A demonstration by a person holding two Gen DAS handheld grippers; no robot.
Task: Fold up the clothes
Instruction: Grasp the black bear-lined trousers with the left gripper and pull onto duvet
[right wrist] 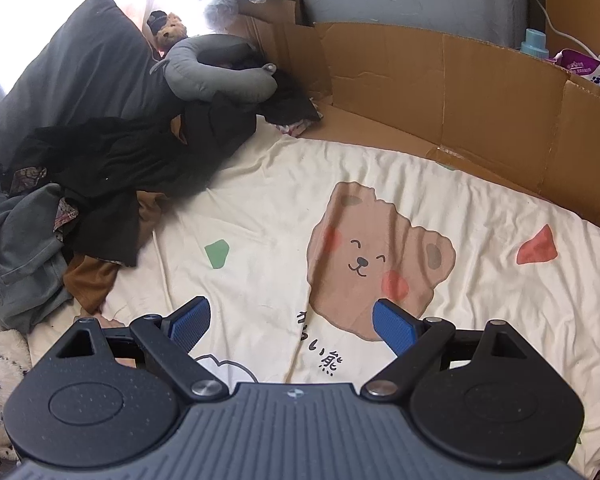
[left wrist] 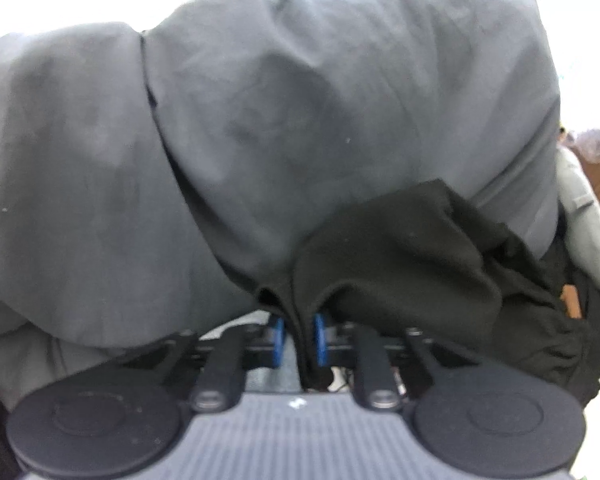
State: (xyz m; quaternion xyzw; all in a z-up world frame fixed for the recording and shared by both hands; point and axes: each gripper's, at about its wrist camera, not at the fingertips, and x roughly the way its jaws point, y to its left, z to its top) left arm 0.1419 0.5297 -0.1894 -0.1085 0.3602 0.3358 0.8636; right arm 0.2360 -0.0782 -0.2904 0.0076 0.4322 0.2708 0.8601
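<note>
The left tool (left wrist: 298, 340) pinches a black garment (left wrist: 412, 248) by a fold, close against the grey pillow (left wrist: 260, 120). The right tool (right wrist: 288, 320) hangs spread wide and empty over the bed sheet (right wrist: 260, 208), with the clothes pile (right wrist: 100, 184) far left. To do this well, lift the garment clear of the pile, then take a second edge with the right tool.

Your left view is blurred; the grey pillow (left wrist: 260, 120) fills it and hides the bed behind. The clothes pile (right wrist: 80, 184) is cut off at the left edge.

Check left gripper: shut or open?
Shut: left gripper has its blue fingers pinching a fold of black cloth.
</note>
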